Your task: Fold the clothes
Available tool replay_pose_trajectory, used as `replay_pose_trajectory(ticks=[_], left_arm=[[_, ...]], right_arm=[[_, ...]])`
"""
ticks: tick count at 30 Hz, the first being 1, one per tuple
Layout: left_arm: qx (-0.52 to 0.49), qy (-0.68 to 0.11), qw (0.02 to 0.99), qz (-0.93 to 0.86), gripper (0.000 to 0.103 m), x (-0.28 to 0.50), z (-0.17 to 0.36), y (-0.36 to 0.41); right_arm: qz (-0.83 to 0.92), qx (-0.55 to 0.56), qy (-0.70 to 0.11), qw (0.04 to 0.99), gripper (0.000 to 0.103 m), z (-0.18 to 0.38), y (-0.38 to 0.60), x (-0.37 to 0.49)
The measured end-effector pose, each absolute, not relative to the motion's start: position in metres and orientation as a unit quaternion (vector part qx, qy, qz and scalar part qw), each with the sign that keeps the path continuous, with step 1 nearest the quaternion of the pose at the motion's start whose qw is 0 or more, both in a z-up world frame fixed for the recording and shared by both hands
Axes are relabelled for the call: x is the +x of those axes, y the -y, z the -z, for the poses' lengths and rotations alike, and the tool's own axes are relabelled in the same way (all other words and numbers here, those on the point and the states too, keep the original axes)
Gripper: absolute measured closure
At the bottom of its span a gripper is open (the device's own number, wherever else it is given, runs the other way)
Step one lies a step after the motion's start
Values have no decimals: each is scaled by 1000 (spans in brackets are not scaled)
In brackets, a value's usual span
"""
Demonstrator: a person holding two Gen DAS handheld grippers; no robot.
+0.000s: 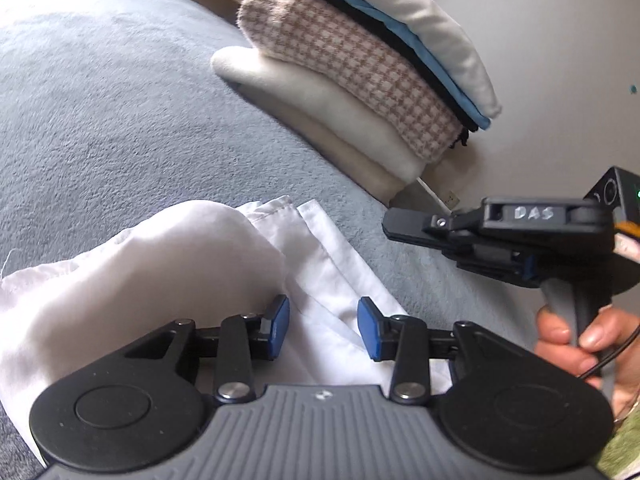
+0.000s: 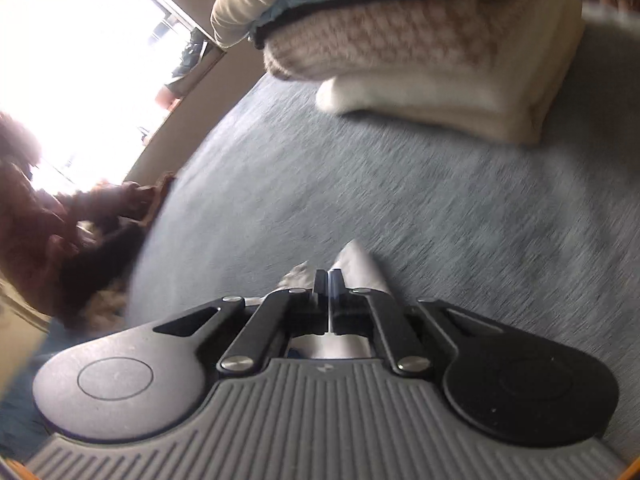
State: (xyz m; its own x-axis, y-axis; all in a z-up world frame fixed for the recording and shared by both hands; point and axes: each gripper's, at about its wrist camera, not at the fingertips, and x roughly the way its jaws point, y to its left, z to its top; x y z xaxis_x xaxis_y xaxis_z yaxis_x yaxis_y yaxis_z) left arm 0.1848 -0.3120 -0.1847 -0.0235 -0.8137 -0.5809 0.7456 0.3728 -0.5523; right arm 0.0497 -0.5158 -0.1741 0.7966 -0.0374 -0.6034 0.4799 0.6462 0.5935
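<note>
A white garment (image 1: pixel 160 264) lies bunched on the grey blanket (image 1: pixel 120 120), with flat folded edges toward the right. My left gripper (image 1: pixel 323 324) is open just above it, blue pads (image 1: pixel 280 322) apart, holding nothing. My right gripper (image 1: pixel 400 226) shows to the right in the left wrist view, held by a hand, above the blanket and apart from the garment. In the right wrist view its jaws are together (image 2: pixel 328 280) and a pale strip of white cloth (image 2: pixel 360 268) sits between and under them; that view is motion-blurred.
A stack of folded clothes (image 1: pixel 360 80) stands at the back right of the blanket: cream, pink check, black, blue, white layers. It also shows in the right wrist view (image 2: pixel 420 48). A bright window (image 2: pixel 80 60) and brown clothing (image 2: pixel 60 220) lie left.
</note>
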Motion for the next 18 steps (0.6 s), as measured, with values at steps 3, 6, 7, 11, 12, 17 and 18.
replay_pose_trajectory(ticks=[3,6,7,11,12,17,18], left_arm=[[-33,-450,708,543,63,181,184,316],[-31,-446,722,528,65,174,183,318],[-31,-443,727,523,69,172,183,318],[-20,-426,747,510,89,166,185,317],[-21,-424,750,507,89,166,186,315],[-41,-427,754,498,99,167,189,310],[-47,-429,752,498,100,168,190,310]], right_arm=[[159,370,-319,858,81,183,519,61],[168,346,-355,852,71,193,522,72],[171,337,-367,850,84,196,523,76],[159,346,-338,861,103,189,519,66],[150,344,-330,866,103,185,516,63],[100,335,-291,890,103,169,498,50],[88,330,-294,893,103,169,494,51]])
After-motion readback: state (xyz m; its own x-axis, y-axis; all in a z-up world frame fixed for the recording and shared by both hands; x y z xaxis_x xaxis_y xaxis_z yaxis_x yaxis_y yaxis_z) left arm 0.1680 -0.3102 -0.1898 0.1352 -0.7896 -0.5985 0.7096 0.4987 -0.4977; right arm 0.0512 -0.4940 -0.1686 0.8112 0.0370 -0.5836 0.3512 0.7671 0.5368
